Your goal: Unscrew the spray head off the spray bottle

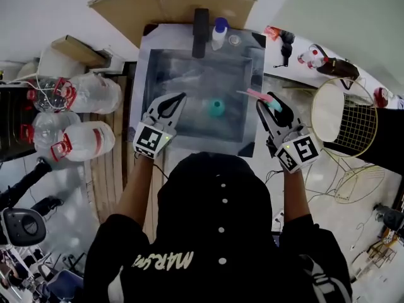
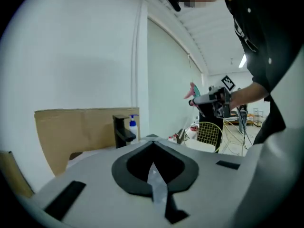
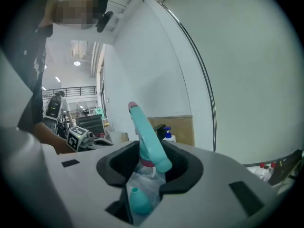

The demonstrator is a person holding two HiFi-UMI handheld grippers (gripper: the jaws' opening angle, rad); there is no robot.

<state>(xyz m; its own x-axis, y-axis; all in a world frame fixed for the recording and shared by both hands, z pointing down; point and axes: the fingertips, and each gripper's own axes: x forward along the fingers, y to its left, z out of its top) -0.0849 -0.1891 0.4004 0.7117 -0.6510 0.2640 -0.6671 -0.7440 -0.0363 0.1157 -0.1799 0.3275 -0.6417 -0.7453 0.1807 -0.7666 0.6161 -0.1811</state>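
Down at the far left, seeing clear water jugs point(image 1: 88, 141) with red caps lying together. Holding the left gripper point(image 1: 180, 100) just over the left rim of the sink point(image 1: 189, 74), with jaws pressed together on nothing. Looking across at a black faucet point(image 1: 201, 31) and a blue-capped soap bottle point(image 1: 219, 33) on the back edge. Finding the teal spray bottle point(image 1: 216, 108) sitting in the basin between the two grippers. Clamping the teal spray head point(image 3: 147, 141) in the right gripper point(image 1: 268, 109) near the sink's right rim, apart from the bottle, its pink end aiming left. Ending at a wire basket point(image 1: 356, 128) farther right.
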